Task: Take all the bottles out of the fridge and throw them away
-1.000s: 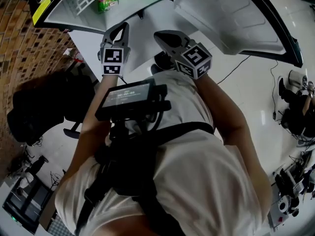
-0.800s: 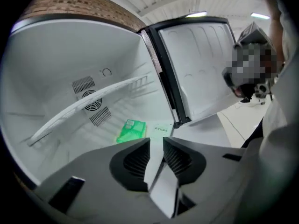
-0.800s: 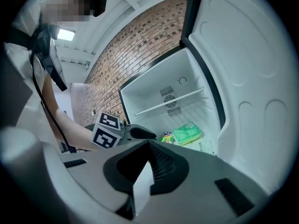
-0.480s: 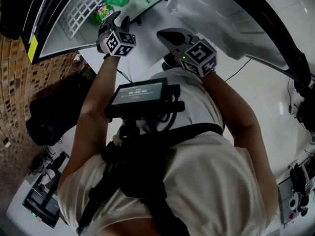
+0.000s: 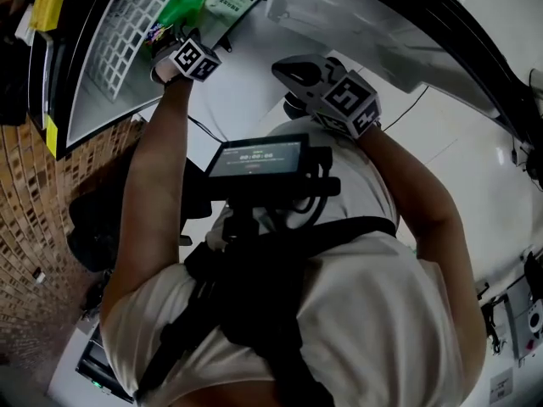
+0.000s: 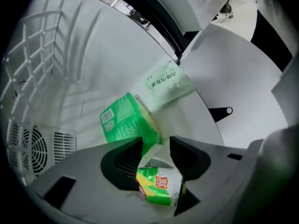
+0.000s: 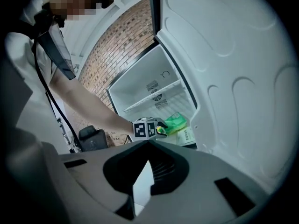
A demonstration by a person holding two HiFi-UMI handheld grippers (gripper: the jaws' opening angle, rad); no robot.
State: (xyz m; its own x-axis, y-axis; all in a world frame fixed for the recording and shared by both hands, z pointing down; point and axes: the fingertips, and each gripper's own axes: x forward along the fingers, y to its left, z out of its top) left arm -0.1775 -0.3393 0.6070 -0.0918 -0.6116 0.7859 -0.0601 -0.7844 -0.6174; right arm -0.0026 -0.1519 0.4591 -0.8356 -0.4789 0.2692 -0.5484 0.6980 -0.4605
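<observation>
No bottle shows in any view. My left gripper (image 6: 156, 146) reaches down into the open fridge. Its jaws have just been opening and stand apart over a green and yellow snack packet (image 6: 159, 188), which lies between them. Behind it on the fridge floor lie a green box (image 6: 126, 122) and a pale green packet (image 6: 166, 85). From the head view the left gripper (image 5: 165, 41) sits beside the green box (image 5: 182, 2). My right gripper (image 5: 288, 66) hovers outside the fridge, shut and empty. Seen from its own view, the right gripper (image 7: 149, 143) looks toward the left gripper's marker cube (image 7: 145, 129).
The fridge door (image 7: 224, 78) stands wide open on the right. A white wire shelf (image 5: 127, 15) hangs above the items, and fan vents (image 6: 32, 146) mark the back wall. A brick wall (image 5: 34, 227) and a black seat (image 5: 93, 219) stand to the left; a cable (image 5: 416, 108) crosses the floor.
My left arm has stretched from in front of the fridge into it, down onto the snack packet. The right gripper has shifted only slightly.
</observation>
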